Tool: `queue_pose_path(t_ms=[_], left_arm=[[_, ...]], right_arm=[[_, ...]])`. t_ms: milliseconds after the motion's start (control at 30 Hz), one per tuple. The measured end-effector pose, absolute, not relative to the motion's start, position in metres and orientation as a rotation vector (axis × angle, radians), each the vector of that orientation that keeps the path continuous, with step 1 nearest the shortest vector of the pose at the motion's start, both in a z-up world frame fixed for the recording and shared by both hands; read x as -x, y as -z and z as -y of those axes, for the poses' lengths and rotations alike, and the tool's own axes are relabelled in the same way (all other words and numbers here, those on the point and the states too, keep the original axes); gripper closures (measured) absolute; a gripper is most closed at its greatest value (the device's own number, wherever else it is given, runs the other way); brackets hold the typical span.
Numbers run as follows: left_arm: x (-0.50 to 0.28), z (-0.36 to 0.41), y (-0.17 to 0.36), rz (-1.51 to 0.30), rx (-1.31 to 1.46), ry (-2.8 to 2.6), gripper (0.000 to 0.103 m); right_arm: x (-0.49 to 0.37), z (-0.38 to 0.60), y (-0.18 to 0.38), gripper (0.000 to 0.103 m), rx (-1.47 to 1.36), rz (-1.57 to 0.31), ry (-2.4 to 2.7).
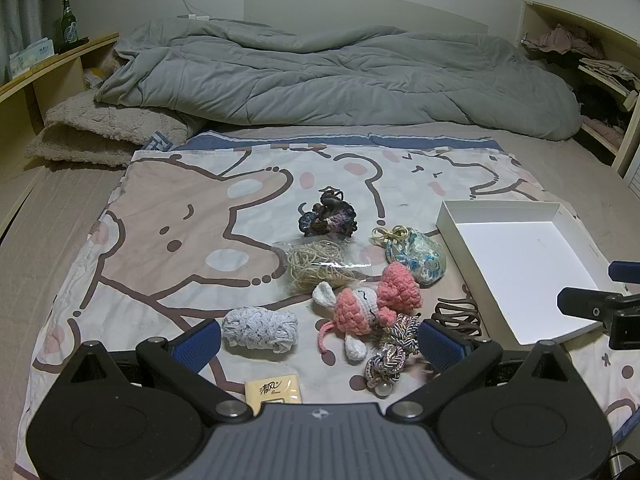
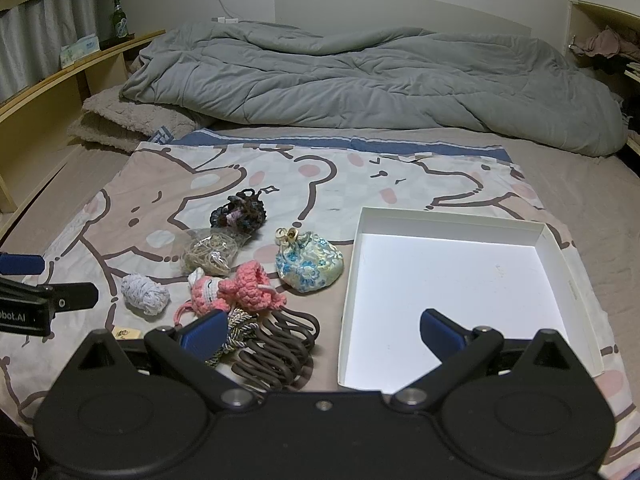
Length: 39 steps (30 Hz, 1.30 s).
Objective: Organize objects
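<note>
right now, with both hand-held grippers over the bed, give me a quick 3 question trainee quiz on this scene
1. True or false: the white box already holds an item.
2. Multiple choice: which item lies closest to the box's left wall? A) white yarn ball B) blue floral pouch C) dark scrunchie bundle
3. Fill in: both the left hand-held gripper and the right hand-held gripper are ____.

Key: 1 false, nothing shows inside it; 2 B; 3 open, holding nothing.
</note>
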<state>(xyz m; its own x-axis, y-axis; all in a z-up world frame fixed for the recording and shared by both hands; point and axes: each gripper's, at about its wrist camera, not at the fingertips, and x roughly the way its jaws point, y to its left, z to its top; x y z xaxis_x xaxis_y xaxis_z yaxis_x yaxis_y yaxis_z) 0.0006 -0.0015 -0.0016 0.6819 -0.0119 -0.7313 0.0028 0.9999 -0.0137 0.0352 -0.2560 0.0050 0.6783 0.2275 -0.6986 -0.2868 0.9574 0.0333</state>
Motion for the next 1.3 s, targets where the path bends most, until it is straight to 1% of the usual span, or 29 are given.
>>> queue_pose_path(t_ms=[1300], left_arm=[[0.003, 0.005, 0.0065, -0.817, 0.004, 0.003, 0.0]], right_arm=[[-0.0333, 0.2547, -0.0017, 0.0, 0.095, -0.779, -0.286]])
